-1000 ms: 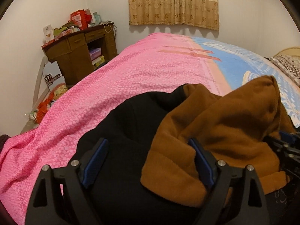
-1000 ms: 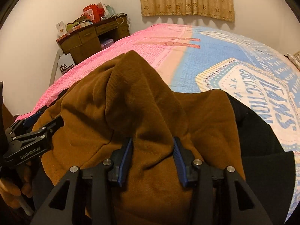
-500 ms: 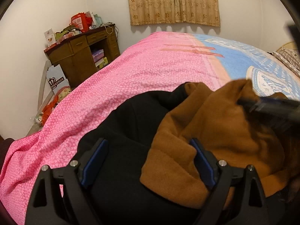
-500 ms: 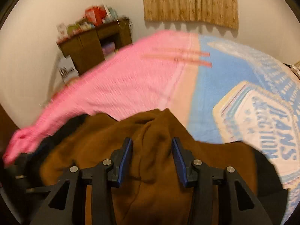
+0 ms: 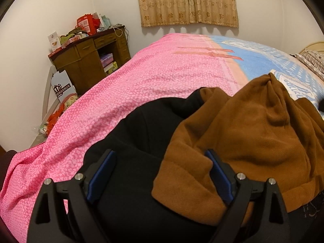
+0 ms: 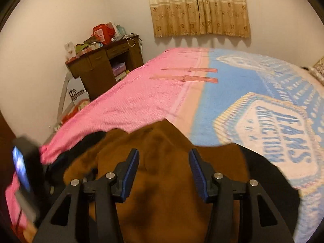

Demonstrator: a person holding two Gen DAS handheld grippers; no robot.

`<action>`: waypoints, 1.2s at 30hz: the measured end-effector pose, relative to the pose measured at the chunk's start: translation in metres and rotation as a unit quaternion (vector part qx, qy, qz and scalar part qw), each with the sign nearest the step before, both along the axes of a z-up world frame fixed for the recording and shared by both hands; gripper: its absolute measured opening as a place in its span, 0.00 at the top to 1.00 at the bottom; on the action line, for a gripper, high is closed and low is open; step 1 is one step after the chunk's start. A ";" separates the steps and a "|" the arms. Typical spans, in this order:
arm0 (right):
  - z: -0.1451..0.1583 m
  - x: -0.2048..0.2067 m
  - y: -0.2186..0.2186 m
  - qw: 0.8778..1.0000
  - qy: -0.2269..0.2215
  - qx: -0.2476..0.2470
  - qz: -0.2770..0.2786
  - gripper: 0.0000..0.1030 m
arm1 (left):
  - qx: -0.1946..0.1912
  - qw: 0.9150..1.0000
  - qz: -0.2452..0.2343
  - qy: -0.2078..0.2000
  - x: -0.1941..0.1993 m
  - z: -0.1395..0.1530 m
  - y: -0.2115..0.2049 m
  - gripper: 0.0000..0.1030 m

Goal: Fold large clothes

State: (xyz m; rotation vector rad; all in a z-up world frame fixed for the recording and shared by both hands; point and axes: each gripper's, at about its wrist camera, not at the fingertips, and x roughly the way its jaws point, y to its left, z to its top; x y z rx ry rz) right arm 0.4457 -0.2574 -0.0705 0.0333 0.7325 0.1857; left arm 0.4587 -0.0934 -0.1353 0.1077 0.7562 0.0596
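The garment (image 5: 253, 141), black outside with brown lining, lies bunched at the near edge of the bed (image 5: 162, 85), lining turned up in a peaked heap. The step in hand looks like spreading it flat before any fold, so each grip should go on an edge or corner, not a mid-panel bunch, and the pull should run outward and low across the bed. The left hand-held gripper (image 5: 160, 172) stands wide apart, its right finger against the brown hem; it clamps nothing. The right hand-held gripper (image 6: 164, 172) is part open over a brown ridge, apparently not pinching it; blur hides any contact.
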 end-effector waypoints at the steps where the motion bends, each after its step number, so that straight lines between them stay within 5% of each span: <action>1: -0.008 -0.008 -0.008 1.000 0.013 -0.009 -0.004 0.46 | 0.000 1.000 0.000 0.000 0.000 0.000 0.000 0.10; 5: -0.060 -0.011 -0.024 0.995 0.085 -0.042 -0.020 0.44 | 0.002 1.000 0.000 -0.001 -0.001 0.000 0.000 0.10; 6: -0.066 -0.017 -0.023 0.997 0.056 -0.051 -0.016 0.43 | 0.005 1.000 0.000 -0.001 -0.001 0.001 -0.001 0.10; 12: -0.044 -0.028 -0.011 0.994 0.050 -0.087 -0.045 0.42 | 0.008 1.000 0.001 0.002 -0.003 0.002 0.000 0.09; 16: 0.016 -0.106 -0.032 0.996 -0.051 -0.023 -0.075 0.41 | -0.001 1.000 -0.028 -0.005 -0.029 0.012 0.006 0.09; 20: 0.050 -0.197 -0.054 0.991 -0.104 0.003 -0.082 0.34 | 0.018 0.997 -0.064 -0.041 -0.089 0.031 0.016 0.08; 23: 0.056 -0.257 -0.069 0.989 -0.110 0.010 -0.095 0.32 | -0.026 0.996 -0.079 -0.044 -0.134 0.043 0.033 0.06; 30: 0.055 -0.363 -0.087 0.984 -0.106 0.058 -0.131 0.32 | -0.044 0.992 -0.106 -0.058 -0.222 0.055 0.063 0.06; 36: 0.083 -0.432 -0.092 0.981 -0.135 0.030 -0.137 0.32 | -0.060 0.987 -0.125 -0.081 -0.284 0.069 0.133 0.06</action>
